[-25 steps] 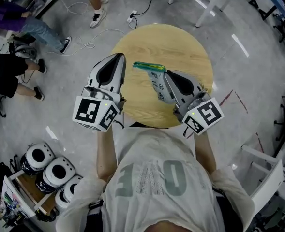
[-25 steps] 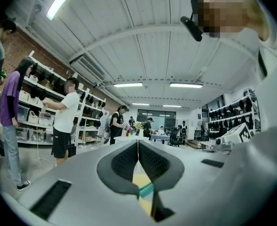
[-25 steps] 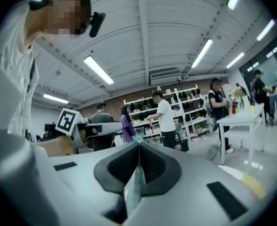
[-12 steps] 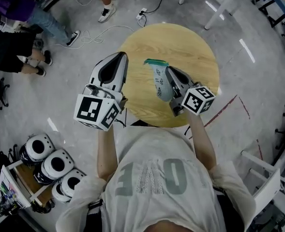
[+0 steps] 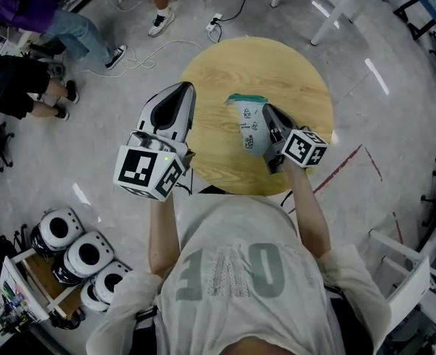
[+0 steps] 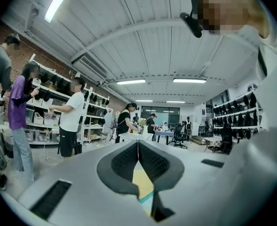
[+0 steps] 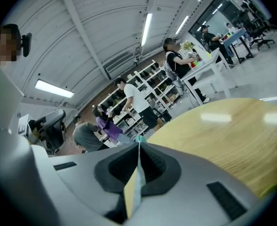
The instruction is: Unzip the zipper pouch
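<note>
Head view: my left gripper [image 5: 183, 89] hangs over the near-left edge of the round wooden table [image 5: 292, 65], its jaws pressed together on nothing. My right gripper [image 5: 268, 112] pinches the zipper pouch [image 5: 249, 124], which hangs above the tabletop with its teal zipper edge pointing away from me.

Left gripper view: the pads [image 6: 128, 160] meet, with nothing between them.

Right gripper view: the jaws clamp the pouch's thin edge [image 7: 137, 185], with the table [image 7: 223, 131] beyond.

pouch [image 5: 249, 124]: pale, teal top (small dark prints) | table [image 5: 292, 72]: light wood grain
</note>
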Demonstrator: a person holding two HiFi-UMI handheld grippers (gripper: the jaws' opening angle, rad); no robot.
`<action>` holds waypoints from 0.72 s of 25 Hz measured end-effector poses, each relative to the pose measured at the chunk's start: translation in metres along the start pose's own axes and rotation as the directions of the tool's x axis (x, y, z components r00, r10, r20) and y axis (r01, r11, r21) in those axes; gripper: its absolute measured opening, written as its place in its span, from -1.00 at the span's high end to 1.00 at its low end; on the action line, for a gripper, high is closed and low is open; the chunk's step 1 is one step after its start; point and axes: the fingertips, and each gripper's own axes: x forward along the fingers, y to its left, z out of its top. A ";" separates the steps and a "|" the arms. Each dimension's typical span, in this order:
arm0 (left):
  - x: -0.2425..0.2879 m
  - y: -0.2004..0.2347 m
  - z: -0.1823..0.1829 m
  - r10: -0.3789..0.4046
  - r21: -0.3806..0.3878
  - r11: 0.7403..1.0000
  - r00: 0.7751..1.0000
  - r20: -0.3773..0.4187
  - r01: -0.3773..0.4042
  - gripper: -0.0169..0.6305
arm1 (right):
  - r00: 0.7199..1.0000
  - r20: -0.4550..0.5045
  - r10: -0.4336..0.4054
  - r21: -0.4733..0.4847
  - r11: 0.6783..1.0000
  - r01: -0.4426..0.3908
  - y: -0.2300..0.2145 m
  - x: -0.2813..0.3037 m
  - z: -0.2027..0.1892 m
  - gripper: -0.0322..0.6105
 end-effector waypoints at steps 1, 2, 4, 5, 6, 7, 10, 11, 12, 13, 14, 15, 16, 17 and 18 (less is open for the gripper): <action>0.001 -0.001 0.000 -0.002 0.000 1.000 1.000 0.000 0.002 0.87 | 1.000 0.005 -0.018 0.008 1.000 0.018 -0.008 -0.001 0.000 0.80; 0.002 -0.002 -0.001 -0.004 0.001 1.000 1.000 0.000 0.004 0.87 | 0.999 0.004 -0.042 0.002 0.999 0.042 -0.016 -0.003 0.000 0.80; 0.003 -0.004 -0.001 -0.007 0.002 1.000 1.000 0.000 0.007 0.87 | 0.995 -0.015 -0.099 -0.045 0.994 0.098 -0.032 -0.005 -0.001 0.80; 0.004 -0.004 0.000 -0.008 0.002 1.000 1.000 -0.001 0.008 0.87 | 0.991 -0.029 -0.128 -0.075 0.989 0.125 -0.039 -0.006 -0.003 0.80; 0.005 -0.005 -0.001 -0.009 0.001 1.000 1.000 -0.001 0.009 0.87 | 0.987 -0.044 -0.157 -0.105 0.983 0.152 -0.045 -0.006 -0.005 0.80; 0.006 -0.005 -0.001 -0.011 0.001 1.000 1.000 -0.002 0.011 0.87 | 0.981 -0.056 -0.187 -0.134 0.975 0.178 -0.051 -0.006 -0.007 0.80; 0.009 -0.006 -0.002 -0.015 -0.001 1.000 1.000 -0.003 0.015 0.87 | 0.956 -0.084 -0.282 -0.206 0.943 0.260 -0.069 -0.007 -0.012 0.79; 0.010 -0.007 -0.001 -0.016 0.000 1.000 1.000 -0.002 0.016 0.87 | 0.947 -0.091 -0.308 -0.224 0.933 0.282 -0.074 -0.007 -0.014 0.79; 0.010 -0.007 -0.001 -0.016 0.000 1.000 1.000 -0.001 0.016 0.87 | 0.940 -0.099 -0.327 -0.240 0.924 0.297 -0.078 -0.008 -0.015 0.79; 0.010 -0.008 0.000 -0.017 0.001 1.000 1.000 0.000 0.017 0.87 | 0.935 -0.107 -0.338 -0.250 0.919 0.304 -0.080 -0.008 -0.017 0.79; 0.010 -0.008 0.000 -0.017 0.002 1.000 1.000 0.001 0.017 0.87 | 0.933 -0.113 -0.343 -0.254 0.918 0.306 -0.081 -0.008 -0.019 0.79; 0.010 -0.009 0.001 -0.017 0.003 1.000 1.000 0.002 0.017 0.87 | 0.931 -0.118 -0.344 -0.252 0.918 0.307 -0.082 -0.008 -0.020 0.79; 0.010 -0.008 0.001 -0.016 0.003 1.000 1.000 0.002 0.016 0.87 | 0.929 -0.120 -0.349 -0.249 0.917 0.312 -0.083 -0.008 -0.021 0.79; 0.010 -0.008 0.000 -0.016 0.003 1.000 1.000 0.002 0.016 0.87 | 0.926 -0.120 -0.358 -0.248 0.914 0.321 -0.084 -0.008 -0.021 0.79; 0.010 -0.008 0.000 -0.016 0.003 1.000 1.000 0.001 0.016 0.87 | 0.922 -0.120 -0.369 -0.249 0.910 0.332 -0.086 -0.008 -0.021 0.79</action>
